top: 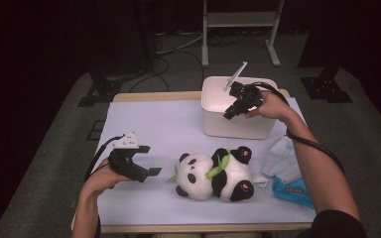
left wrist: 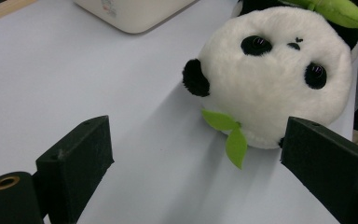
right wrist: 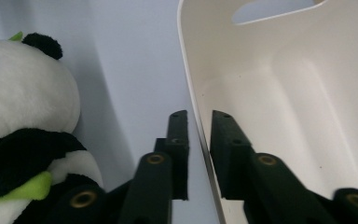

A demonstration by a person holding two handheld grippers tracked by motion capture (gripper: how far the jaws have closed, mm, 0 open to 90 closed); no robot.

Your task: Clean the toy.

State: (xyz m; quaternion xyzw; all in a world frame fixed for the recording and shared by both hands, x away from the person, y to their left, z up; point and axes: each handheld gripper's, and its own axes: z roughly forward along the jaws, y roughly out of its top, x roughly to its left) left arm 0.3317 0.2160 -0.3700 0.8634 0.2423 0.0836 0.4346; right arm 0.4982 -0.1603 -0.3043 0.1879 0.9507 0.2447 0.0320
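Tabletop [top: 149, 124] lay mostly bare to the left and rear, a pale sheet running out to all its edges. The left tool [top: 141, 159] hovered low over that open stretch, jaws spread wide and holding nothing, aimed at the panda [top: 213, 173]; in the left gripper view the panda's head [left wrist: 275, 74] sat just past the jaws, near but not touched, with a green leaf [left wrist: 228, 135] hanging from it toward the gap. The panda lay on its back near the front edge, a green stalk [top: 218, 166] across its chest. Behind it, close to the rear edge, stood the bin [top: 228, 126], white and open-topped. The right tool [top: 234, 110] was set on the bin's front rim [right wrist: 200, 140], one jaw outside the wall and one inside, nearly closed on it; whether the pads actually pressed the wall could not be told. A strip of bare sheet separated panda and bin. To the panda's right a white cloth [top: 283, 158] and a blue packet [top: 292, 193] crowded the front right corner, under the right forearm [top: 322, 168].
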